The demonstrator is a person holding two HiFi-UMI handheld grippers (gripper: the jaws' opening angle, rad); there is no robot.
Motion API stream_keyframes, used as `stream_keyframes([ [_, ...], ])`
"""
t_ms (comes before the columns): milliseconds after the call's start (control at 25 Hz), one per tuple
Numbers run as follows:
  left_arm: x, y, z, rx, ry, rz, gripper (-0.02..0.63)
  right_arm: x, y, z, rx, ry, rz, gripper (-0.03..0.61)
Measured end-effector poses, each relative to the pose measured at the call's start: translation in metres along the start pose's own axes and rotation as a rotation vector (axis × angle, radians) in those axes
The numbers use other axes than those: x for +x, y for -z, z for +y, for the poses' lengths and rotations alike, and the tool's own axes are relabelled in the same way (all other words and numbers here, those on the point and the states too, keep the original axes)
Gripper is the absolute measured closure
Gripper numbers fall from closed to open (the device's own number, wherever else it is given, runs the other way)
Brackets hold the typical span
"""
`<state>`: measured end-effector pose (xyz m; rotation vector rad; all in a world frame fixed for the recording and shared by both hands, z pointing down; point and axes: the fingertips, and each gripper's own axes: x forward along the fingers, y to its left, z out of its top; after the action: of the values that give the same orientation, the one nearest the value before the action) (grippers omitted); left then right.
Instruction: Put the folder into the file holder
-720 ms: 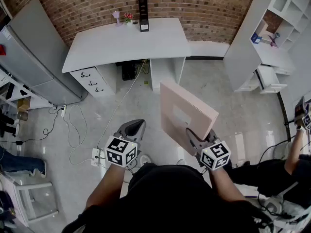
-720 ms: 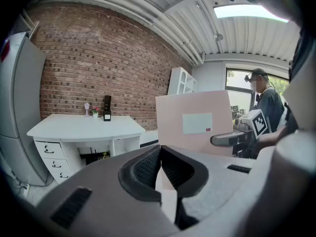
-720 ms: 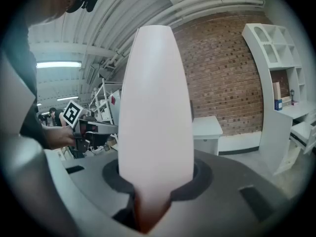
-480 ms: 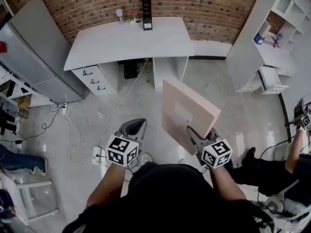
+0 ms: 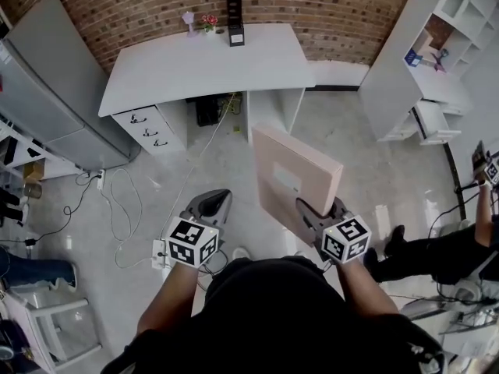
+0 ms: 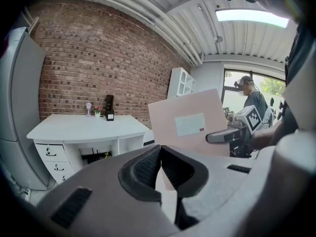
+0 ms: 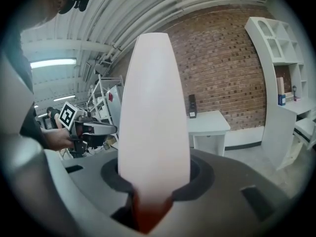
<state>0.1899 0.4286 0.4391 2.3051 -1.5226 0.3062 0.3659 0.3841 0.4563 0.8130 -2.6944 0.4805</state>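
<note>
Seen from above, a person stands on a pale tiled floor (image 5: pixel 366 162) with a gripper in each hand, facing a white desk (image 5: pixel 195 68) set against a brick wall (image 5: pixel 327 6). The right gripper (image 5: pixel 320 213) pinches a pale pink folder (image 5: pixel 292 174) by its lower corner and holds it upright in the air, well short of the desk. In the right gripper view the folder (image 7: pixel 154 107) stands edge-on between the two jaws, which are clamped on its bottom edge. The left gripper (image 5: pixel 218 201) is held beside it at about the same height, with its jaws pressed together and nothing between them. The left gripper view shows this, and beyond the jaws the flat side of the folder (image 6: pixel 187 120) with a pale rectangular label (image 6: pixel 190 124). The black file holder (image 5: pixel 233 15) stands upright at the back of the desk near the wall, with a small pot of flowers (image 5: pixel 207 23) just to its left. A grey cabinet (image 5: pixel 54 92) stands at the left and a white shelf unit (image 5: pixel 437 45) at the right. Cables (image 5: pixel 125 209) lie on the floor.
</note>
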Motion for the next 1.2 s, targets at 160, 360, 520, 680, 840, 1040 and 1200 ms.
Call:
stream_keyframes([
  [160,-0.011,0.006,0.027,0.011,0.014,0.011,0.609,0.022,-0.002,0.016,0.022,0.017,-0.015,0.409],
  [360,-0.021,0.012,0.049,0.016,0.032,0.025,0.609,0.037,0.000,0.035,0.038,0.039,-0.010,0.411],
  [520,-0.022,0.021,0.054,-0.006,0.036,0.035,0.609,0.040,0.003,0.036,0.044,0.044,0.010,0.411],
  [680,-0.012,0.032,0.070,-0.068,0.013,0.079,0.609,0.049,-0.006,0.025,0.047,0.060,-0.007,0.411],
  [840,-0.003,0.026,0.084,-0.080,0.020,0.080,0.609,0.062,-0.017,0.007,0.025,0.092,-0.018,0.411],
  [1040,0.022,0.027,0.109,-0.072,0.004,0.131,0.609,0.095,-0.022,-0.024,0.102,0.088,-0.016,0.411],
  [1200,0.048,0.004,0.131,-0.050,-0.001,0.138,0.609,0.133,-0.043,-0.052,0.125,0.070,-0.022,0.411],
])
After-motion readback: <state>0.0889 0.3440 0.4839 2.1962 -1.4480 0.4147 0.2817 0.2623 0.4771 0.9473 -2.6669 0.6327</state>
